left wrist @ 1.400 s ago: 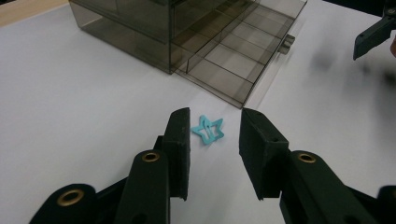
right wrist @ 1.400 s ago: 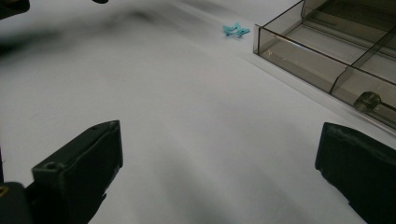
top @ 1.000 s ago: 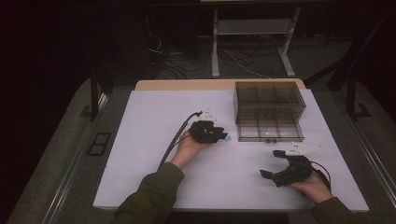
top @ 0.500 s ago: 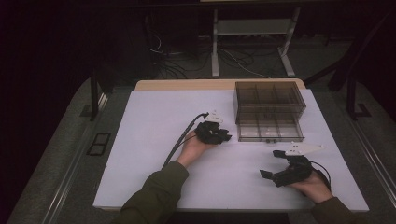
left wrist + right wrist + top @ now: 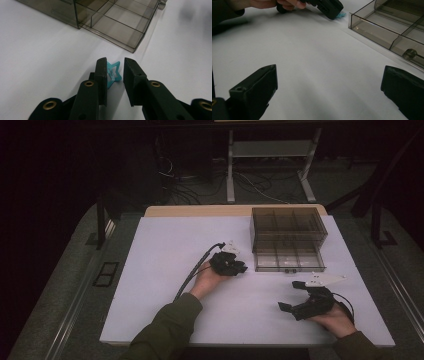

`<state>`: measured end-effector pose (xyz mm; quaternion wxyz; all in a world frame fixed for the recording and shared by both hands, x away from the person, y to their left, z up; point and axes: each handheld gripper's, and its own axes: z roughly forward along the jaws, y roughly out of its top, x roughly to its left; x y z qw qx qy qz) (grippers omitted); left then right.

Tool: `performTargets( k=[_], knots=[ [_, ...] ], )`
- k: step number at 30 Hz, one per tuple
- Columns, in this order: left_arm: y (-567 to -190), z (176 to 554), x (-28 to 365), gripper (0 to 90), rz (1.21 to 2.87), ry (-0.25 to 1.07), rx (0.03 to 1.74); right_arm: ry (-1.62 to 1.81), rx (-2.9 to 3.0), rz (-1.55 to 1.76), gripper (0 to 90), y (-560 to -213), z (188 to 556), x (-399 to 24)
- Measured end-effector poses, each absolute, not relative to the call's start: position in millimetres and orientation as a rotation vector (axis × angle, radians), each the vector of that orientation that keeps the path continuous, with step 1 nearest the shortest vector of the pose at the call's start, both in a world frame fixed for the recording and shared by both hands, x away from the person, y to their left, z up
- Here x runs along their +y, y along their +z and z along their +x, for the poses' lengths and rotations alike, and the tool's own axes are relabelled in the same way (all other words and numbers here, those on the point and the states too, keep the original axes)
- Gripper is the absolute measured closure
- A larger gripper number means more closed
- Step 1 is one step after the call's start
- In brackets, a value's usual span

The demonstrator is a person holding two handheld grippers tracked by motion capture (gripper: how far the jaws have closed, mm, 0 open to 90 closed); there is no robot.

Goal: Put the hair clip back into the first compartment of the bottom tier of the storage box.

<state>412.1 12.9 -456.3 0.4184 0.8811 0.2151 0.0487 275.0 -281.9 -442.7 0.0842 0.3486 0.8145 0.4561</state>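
Early stage: teal star clip (image 5: 113, 73) not yet lifted, drawer (image 5: 288, 261) pulled out.

Left gripper (image 5: 115, 72) part-open, straddling the clip on the white table (image 5: 165, 260) just before the drawer; right gripper (image 5: 329, 82) wide open, empty. Left to do, probably: pinch, lift, drop into a compartment.

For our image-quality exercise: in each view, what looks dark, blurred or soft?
High view: surroundings nearly black, only the white table lit. Left gripper view: small teal star-shaped clip fairly sharp, top-right corner smeared. Right gripper view: near black jaws soft, smoky clear plastic drawer box sharper.
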Motion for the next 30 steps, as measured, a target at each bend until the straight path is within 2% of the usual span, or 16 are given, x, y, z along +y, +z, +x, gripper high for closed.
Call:
performTargets(
  k=[5,10,11,30],
  knots=[
    [-457.1,412.1,13.1,80.6,2.216,0.108,0.525,1.360,2.429,1.042,0.2,-442.9,275.1,-281.7],
    [-456.8,412.6,14.2,82.2,2.205,0.087,0.528,1.358,2.432,1.040,0.2,-442.7,274.8,-281.9],
    [-456.8,412.6,14.2,85.6,2.205,0.087,0.528,1.358,2.432,1.040,0.2,-442.7,274.8,-281.9],
    [-450.8,413.0,19.1,89.6,2.158,0.089,0.577,1.360,2.434,1.038,0.2,-442.6,274.5,-281.7]
  ],
)
